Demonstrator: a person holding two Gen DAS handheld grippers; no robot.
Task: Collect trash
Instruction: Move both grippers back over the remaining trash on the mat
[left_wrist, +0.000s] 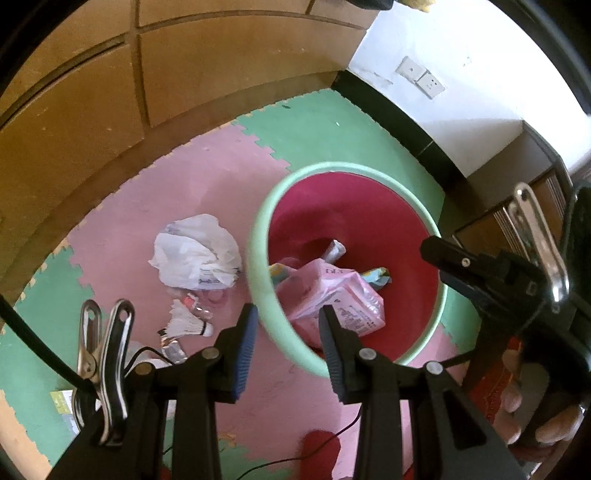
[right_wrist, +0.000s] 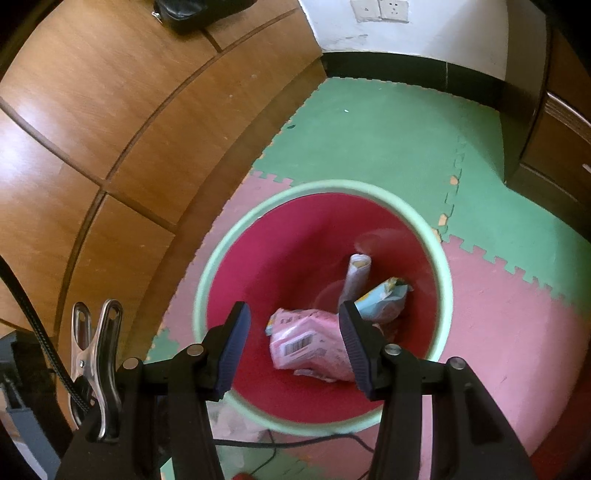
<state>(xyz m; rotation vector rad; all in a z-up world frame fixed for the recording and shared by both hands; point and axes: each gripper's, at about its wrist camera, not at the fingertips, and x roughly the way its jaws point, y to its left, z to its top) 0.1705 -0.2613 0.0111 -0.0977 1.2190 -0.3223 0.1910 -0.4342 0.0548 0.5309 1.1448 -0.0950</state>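
Observation:
A red bin with a pale green rim (left_wrist: 255, 258) (right_wrist: 199, 295) stands on the foam mat. Inside lie a pink plastic pack (left_wrist: 332, 291) (right_wrist: 306, 343), a blue and yellow wrapper (right_wrist: 384, 299) and a rolled paper (right_wrist: 356, 273). My right gripper (right_wrist: 293, 332) hangs open over the bin's mouth, nothing between its pads. My left gripper (left_wrist: 288, 332) hovers open and empty over the bin's near-left rim. On the mat to the left of the bin lie a crumpled white plastic bag (left_wrist: 195, 254), a white shuttlecock (left_wrist: 188, 323) and a clear wrapper (left_wrist: 199, 302).
A wooden cabinet (left_wrist: 74, 110) (right_wrist: 92, 110) curves along the left and back. A white wall with sockets (left_wrist: 421, 77) and dark furniture (right_wrist: 554, 147) close the right. A thin black cable (right_wrist: 277, 443) runs over the mat. A hand (left_wrist: 535, 406) holds the right gripper's body.

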